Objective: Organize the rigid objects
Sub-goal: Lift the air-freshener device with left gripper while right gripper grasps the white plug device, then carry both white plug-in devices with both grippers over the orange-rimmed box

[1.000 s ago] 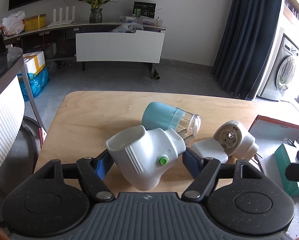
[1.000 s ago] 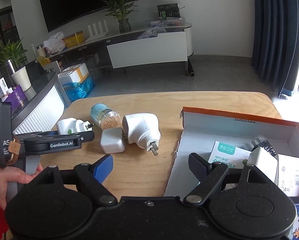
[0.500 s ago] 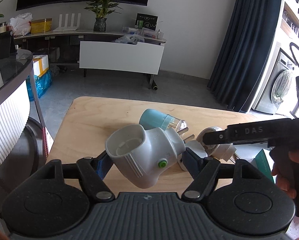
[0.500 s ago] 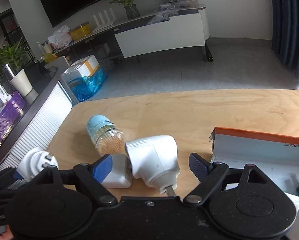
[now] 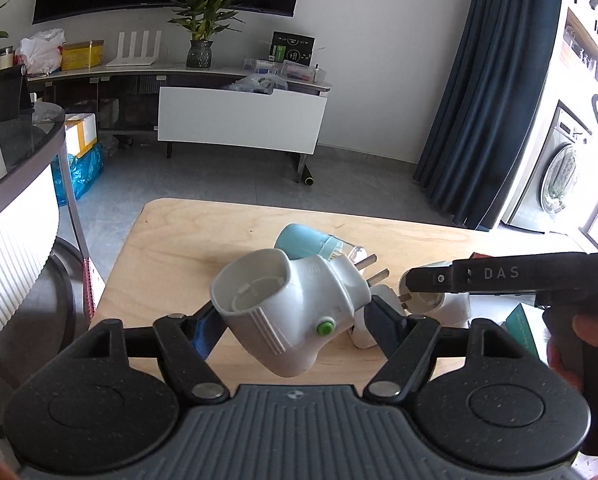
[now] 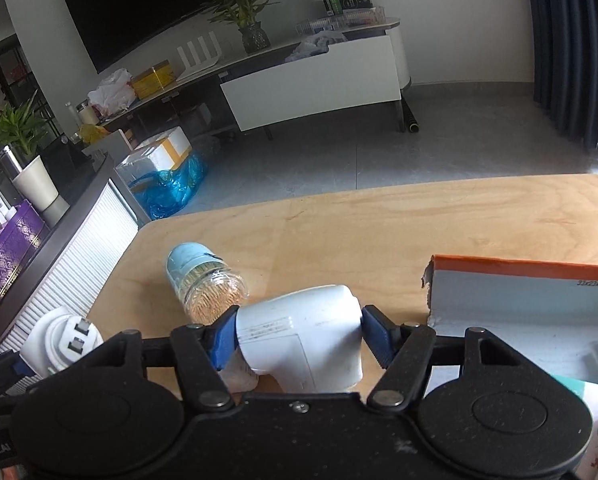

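**White plug adapter number two just got grabbed**

White plastic everywhere in this one. Big change from a second ago: the right gripper [image 6: 297,336] was sitting wide open back over the cardboard box, and now it has swung across the tabletop [image 6: 379,224] to the little pile and its fingers [image 6: 223,338] are closing around the angled white adapter [image 6: 299,340]. In the right wrist view, lower centre, both blue pads already look flush against the adapter's sides, though it seems to be resting on the wood for now, not lifted.

The left gripper [image 5: 289,320] hasn't really changed. Its fingers [image 5: 379,320] are clenched on the other white adapter with the green button [image 5: 287,312], held up off the tabletop in the lower middle of the left view, prongs pointing up and right. You can spot that same piece at the lower left edge of the right view too.

Left behind on the wood: the toothpick jar with the pale blue lid [image 6: 203,284], lying on its side just up-left of the right gripper, and a small white block [image 5: 363,334] tucked mostly behind the left fingers, just beside the adapter being gripped.

The orange-edged box [image 6: 519,280] sits at the right of the right view with a few bits already inside. My guess is both adapters are headed there, so once the squeeze is finished the right hand needs a clean lift without dragging the jar or block along. So: two items in hand, two loose.
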The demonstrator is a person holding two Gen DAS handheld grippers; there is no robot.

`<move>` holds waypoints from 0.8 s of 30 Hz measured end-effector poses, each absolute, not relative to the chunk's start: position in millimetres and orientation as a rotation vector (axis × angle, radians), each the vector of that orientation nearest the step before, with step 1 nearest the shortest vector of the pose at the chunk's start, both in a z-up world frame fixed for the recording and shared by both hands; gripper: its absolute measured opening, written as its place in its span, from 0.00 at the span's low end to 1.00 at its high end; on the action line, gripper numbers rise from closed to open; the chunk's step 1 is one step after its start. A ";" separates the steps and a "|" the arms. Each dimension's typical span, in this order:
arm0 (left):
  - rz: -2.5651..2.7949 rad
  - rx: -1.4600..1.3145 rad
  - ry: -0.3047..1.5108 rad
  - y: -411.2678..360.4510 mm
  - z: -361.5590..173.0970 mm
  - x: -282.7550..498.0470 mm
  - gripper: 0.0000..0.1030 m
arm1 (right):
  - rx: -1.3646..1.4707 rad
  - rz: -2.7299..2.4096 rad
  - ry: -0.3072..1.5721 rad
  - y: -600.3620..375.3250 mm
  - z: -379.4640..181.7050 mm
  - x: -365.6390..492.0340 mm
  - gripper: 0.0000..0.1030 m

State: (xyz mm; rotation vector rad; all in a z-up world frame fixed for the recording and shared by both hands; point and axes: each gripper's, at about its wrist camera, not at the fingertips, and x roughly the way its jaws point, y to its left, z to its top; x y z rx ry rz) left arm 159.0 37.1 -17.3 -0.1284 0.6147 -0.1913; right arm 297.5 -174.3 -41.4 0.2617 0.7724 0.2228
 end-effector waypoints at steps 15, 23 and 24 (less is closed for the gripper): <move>-0.191 -0.105 0.583 23.3 10.3 113.5 0.73 | 0.209 0.217 0.631 -174.1 18.2 195.5 0.73; -0.157 -0.085 0.583 19.0 21.8 87.2 0.73 | 0.203 0.206 0.587 -170.4 37.6 145.4 0.73; -0.150 -0.084 0.585 19.0 23.2 84.6 0.73 | 0.205 0.204 0.586 -170.6 38.5 140.2 0.73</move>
